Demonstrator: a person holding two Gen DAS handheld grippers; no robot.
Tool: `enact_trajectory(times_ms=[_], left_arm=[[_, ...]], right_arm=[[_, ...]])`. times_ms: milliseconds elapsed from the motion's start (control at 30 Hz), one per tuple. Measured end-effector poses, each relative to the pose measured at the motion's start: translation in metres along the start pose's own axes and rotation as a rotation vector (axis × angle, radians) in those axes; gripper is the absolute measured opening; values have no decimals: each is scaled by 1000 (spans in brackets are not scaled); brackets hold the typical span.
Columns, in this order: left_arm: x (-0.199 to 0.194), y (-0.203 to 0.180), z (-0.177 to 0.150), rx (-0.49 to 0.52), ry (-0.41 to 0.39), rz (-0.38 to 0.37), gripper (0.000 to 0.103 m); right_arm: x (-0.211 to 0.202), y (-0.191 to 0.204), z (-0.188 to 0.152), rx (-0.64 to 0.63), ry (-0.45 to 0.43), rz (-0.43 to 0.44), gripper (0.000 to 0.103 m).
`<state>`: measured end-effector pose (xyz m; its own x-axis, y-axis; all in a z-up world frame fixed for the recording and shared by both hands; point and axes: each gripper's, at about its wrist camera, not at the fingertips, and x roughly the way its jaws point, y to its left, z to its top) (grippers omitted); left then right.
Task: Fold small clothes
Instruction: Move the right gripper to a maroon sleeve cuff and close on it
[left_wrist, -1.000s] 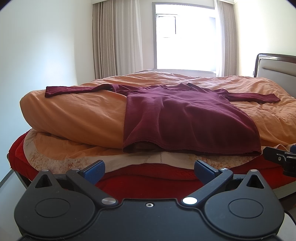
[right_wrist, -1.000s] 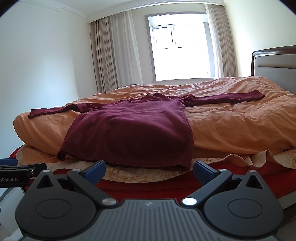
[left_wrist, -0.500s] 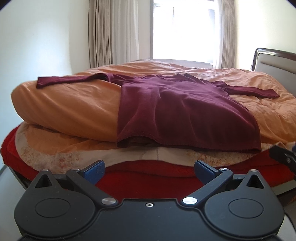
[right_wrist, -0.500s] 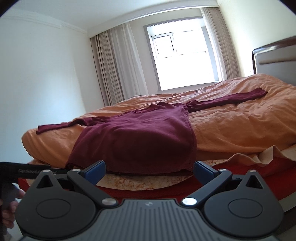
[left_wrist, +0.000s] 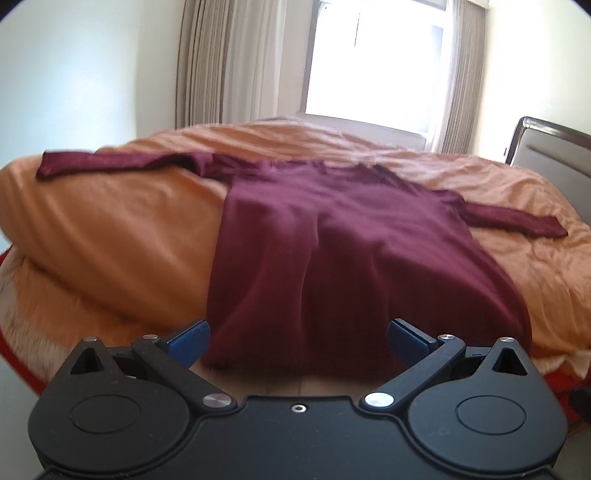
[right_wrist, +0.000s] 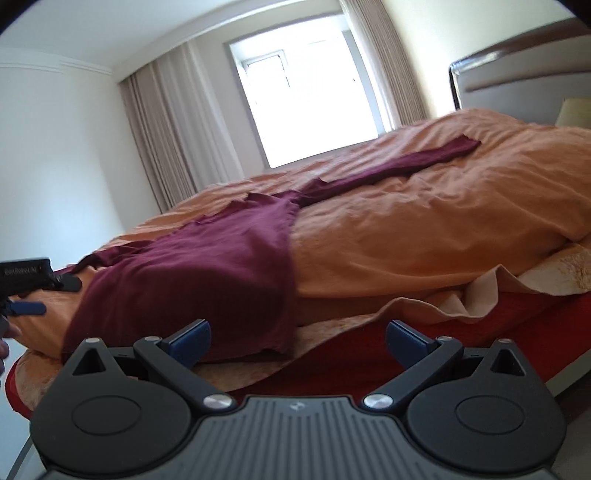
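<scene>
Left wrist view: left gripper (left_wrist: 298, 341), fingers spread, empty, just before hem of shirt (left_wrist: 332, 258). Shirt: maroon, long-sleeved, spread flat on orange duvet (left_wrist: 110, 240), sleeves outstretched. Right gripper (right_wrist: 298, 340): spread, empty, near shirt's right hem corner. Window (right_wrist: 306, 103) behind.

My left tongs (left_wrist: 297, 340) were spread wide, blue fingertips (left_wrist: 189, 339) well apart with nothing between them. My right tongs (right_wrist: 297, 339) gaped just as wide and empty, rolled to a tilt. The left tongs showed at the right view's left edge.
</scene>
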<state>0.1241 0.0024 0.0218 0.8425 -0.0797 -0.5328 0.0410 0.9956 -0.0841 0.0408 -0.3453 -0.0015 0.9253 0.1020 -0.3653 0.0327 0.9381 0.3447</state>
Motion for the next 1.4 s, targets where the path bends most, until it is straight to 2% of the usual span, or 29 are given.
enact_trajectory(times_ms=[100,233,367,533,633,767,900,1000,1067,1167,1233,1300,1400], left_arm=[[18,-10,22,25,-11,-13,102],[44,-27,52,58,-45,-29,102],[75,-41,80,38,-67,-37,102],[122,-61,106,30,-89,-45,102],[150,-73,116,26,-83,-57,102],[184,-84,118,25,-69,-72,102],[210,-79,103,34,-41,-34,102],[225,-64,88,7,16,-28,102],[221,-57,85,-23,-7,-56,102],[219,-57,85,-32,-16,-61,102],[219,-59,84,-18,-19,-53,102],[219,-60,84,-14,-20,-50,102],[215,-57,86,-32,-34,-61,102]], right_arm=[[15,-15,7,24,8,-27,103],[33,-32,29,13,-28,-56,103],[60,-52,70,1,-68,-67,103],[105,-86,134,90,-105,-32,103],[140,-112,167,128,-139,-40,103],[193,-157,206,262,-128,-100,103],[236,-185,240,224,-76,-228,103],[265,-207,255,252,-54,-302,103],[283,-222,261,268,-53,-343,103],[314,-239,268,248,-38,-473,103],[325,-252,270,307,-45,-488,103],[325,-259,270,351,-100,-473,103],[329,-261,270,368,-123,-497,102]])
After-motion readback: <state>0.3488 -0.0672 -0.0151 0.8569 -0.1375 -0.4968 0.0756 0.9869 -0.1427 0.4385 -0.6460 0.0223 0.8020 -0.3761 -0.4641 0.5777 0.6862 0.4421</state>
